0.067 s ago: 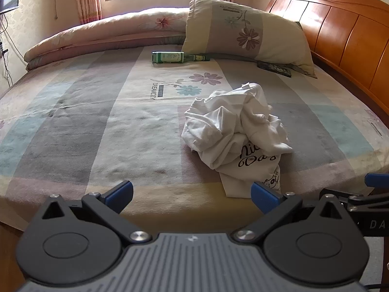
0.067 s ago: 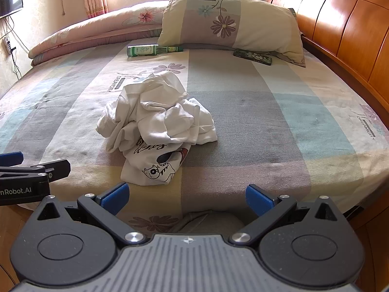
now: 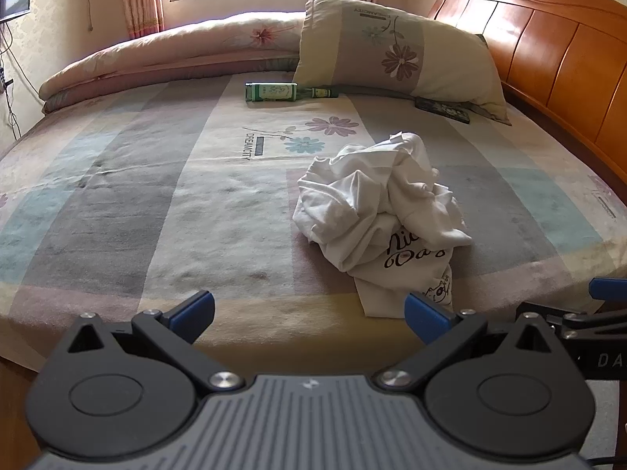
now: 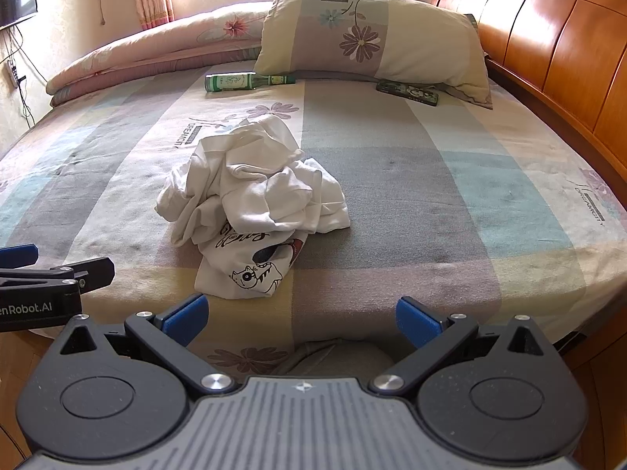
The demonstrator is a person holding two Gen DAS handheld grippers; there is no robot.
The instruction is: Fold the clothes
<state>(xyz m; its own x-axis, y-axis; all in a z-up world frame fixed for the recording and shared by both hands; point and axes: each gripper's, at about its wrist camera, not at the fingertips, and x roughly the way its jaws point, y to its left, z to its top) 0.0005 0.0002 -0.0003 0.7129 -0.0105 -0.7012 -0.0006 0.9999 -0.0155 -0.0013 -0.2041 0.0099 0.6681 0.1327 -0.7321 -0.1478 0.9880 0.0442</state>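
A crumpled white T-shirt [image 3: 376,211] with black lettering and a cartoon print lies in a heap on the bed [image 3: 156,203], near its front edge. It also shows in the right wrist view [image 4: 254,203]. My left gripper [image 3: 309,313] is open and empty, held just before the bed edge, with the shirt ahead to its right. My right gripper [image 4: 301,319] is open and empty, with the shirt ahead to its left. Neither gripper touches the shirt. Each gripper shows at the edge of the other's view.
A green glass bottle [image 3: 282,92] lies at the far side beside a flowered pillow [image 3: 392,51]. A dark remote [image 3: 443,109] lies under the pillow's edge. A rolled quilt [image 3: 164,55] runs along the back. The wooden headboard [image 3: 556,62] stands at the right.
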